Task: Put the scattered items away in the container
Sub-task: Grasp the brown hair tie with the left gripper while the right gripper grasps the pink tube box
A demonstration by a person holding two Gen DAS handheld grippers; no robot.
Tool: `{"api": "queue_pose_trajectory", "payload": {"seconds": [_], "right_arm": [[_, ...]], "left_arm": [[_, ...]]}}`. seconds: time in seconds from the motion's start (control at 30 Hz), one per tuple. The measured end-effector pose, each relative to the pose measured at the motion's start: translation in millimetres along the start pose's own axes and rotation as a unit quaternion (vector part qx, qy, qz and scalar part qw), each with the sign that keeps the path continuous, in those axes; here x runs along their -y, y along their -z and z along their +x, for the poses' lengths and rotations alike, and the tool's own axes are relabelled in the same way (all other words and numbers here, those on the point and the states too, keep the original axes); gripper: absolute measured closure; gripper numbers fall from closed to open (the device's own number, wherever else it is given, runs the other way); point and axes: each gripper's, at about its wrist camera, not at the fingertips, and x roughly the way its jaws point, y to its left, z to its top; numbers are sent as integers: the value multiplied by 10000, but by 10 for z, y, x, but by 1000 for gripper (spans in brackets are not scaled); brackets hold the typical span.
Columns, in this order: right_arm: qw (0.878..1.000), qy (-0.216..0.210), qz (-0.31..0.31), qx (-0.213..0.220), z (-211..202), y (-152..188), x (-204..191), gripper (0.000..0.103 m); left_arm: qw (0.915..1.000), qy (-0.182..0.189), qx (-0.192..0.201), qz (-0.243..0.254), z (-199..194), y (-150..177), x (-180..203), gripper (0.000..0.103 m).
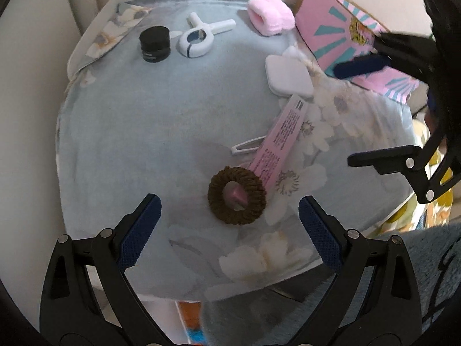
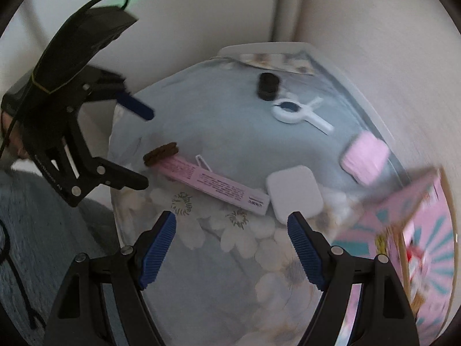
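Left gripper (image 1: 229, 230) gaping, empty, scrunchie (image 1: 236, 195) dead ahead; right gripper (image 2: 232, 249) likewise. Scrunchie overlaps that pink tube (image 1: 278, 141), so I might drag both.

Scrunchie (image 1: 236, 195) – ribbed brown fabric; clamp (image 1: 198, 36) – smooth white plastic; wristband (image 1: 270, 14) fluffy pink terry; jar (image 1: 155, 43) glossy black.

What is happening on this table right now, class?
A person holds two grippers over a flowered tablecloth. Both are open and empty. The left gripper hovers by the brown scrunchie, which lies on one end of a pink tube. The black jar, white clip, white pad and pink band lie scattered; the pink box waits at the edge.
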Motion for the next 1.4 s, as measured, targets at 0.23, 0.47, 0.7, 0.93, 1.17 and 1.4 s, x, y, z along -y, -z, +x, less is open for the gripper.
{"api": "queue_pose_trajectory", "payload": {"seconds": [0.23, 0.47, 0.7, 0.93, 1.17, 1.4], "right_arm": [[9922, -220, -1202, -257, 389, -141, -128, 27], [9839, -436, -1705, -320, 627, -201, -176, 27], [9788, -460, -1951, -418, 724, -196, -174, 45], [9795, -591, -1859, -498, 710, -170, -202, 66], [9808, -582, -1785, -527, 707, -139, -262, 74], [9838, -509, -1639, -514, 710, -105, -310, 82]], "left_arm": [[9993, 359, 21, -137, 148, -68, -158, 9], [9981, 545, 143, -233, 116, -99, -274, 17], [9970, 717, 117, -250, 80, -81, -290, 44], [9960, 870, 123, -131, 32, -63, -227, 68], [9947, 972, 189, -273, -31, -75, -295, 93], [9960, 844, 158, -232, -34, -71, -310, 93]]}}
